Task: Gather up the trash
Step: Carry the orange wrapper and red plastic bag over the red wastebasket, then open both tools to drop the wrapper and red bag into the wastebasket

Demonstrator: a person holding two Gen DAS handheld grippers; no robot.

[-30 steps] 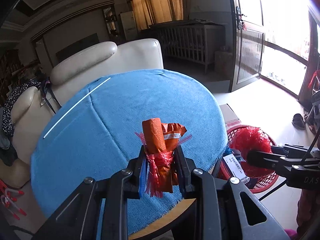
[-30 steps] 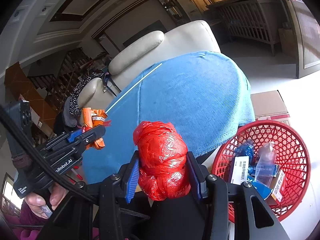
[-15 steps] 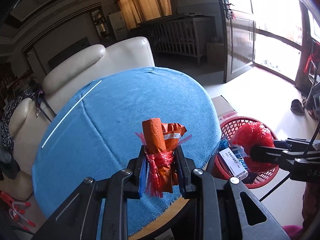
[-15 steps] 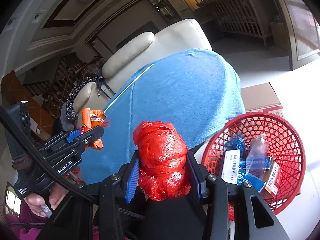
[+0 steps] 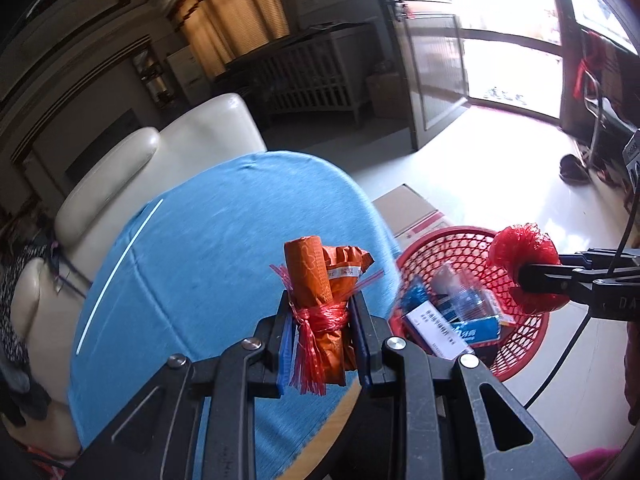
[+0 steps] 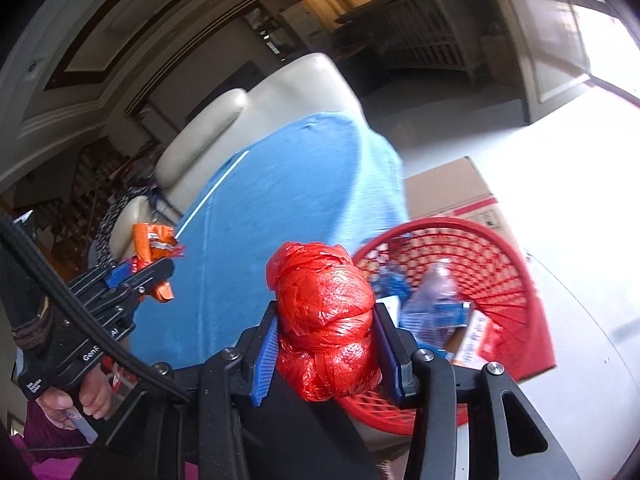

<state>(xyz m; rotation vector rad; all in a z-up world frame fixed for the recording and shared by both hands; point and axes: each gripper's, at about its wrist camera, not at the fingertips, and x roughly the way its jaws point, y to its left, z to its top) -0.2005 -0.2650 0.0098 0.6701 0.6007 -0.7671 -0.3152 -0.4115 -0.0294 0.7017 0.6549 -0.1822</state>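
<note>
My left gripper [image 5: 322,320] is shut on an orange wrapper bundle [image 5: 320,280] tied with red string, held over the near edge of the blue-clothed round table [image 5: 200,248]. My right gripper [image 6: 326,332] is shut on a crumpled red plastic bag [image 6: 326,320], held above the rim of the red mesh basket [image 6: 500,256]. In the left wrist view the red bag [image 5: 524,264] hangs over the basket [image 5: 448,244]. In the right wrist view the left gripper [image 6: 154,270] holds the orange bundle [image 6: 154,240] at the left.
The basket on the floor holds boxes and a plastic bottle [image 6: 432,300]. A flat cardboard box [image 5: 412,212] lies on the floor behind it. A white straw [image 5: 120,268] lies on the cloth. A cream sofa [image 5: 160,160] stands behind the table.
Both grippers have swung right toward the basket with their loads. The red bag now hangs over the basket's right side. The basket looks nearer in both views.
</note>
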